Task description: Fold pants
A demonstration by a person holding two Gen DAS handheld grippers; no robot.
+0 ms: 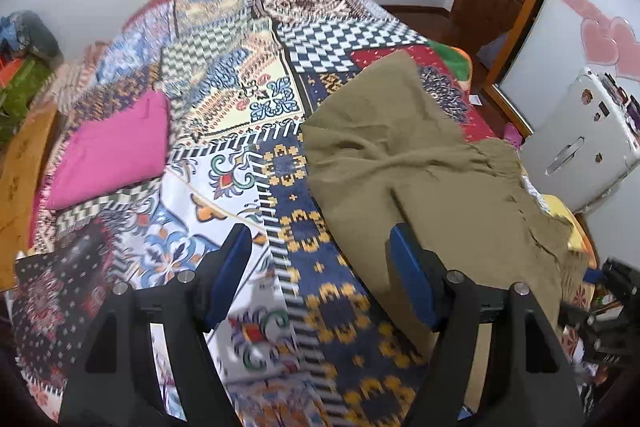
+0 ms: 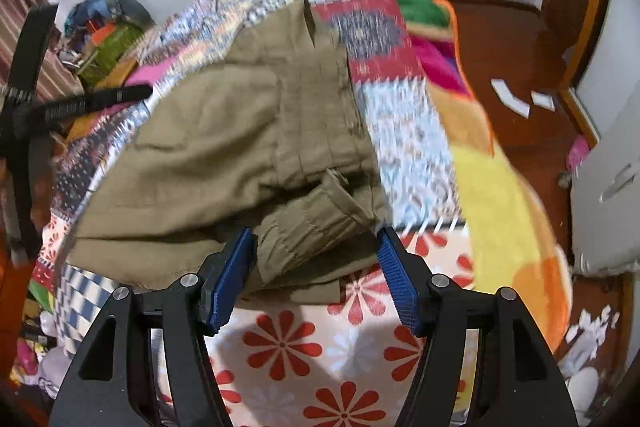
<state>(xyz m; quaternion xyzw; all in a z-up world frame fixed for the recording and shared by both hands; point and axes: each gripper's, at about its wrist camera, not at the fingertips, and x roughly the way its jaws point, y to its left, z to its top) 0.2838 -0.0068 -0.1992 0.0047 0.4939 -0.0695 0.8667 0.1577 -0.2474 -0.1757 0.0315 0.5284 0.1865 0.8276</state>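
Blue fingers [image 2: 390, 259] astride khaki pants [image 2: 224, 147] waistband

pants [image 1: 432, 167] lie on the bed [image 1: 240, 131], right of the folded cloth [image 1: 112, 151]; their near edge sits between the right tongs [image 2: 314, 251]; suitcase [image 1: 580, 143] stands beside the bed.
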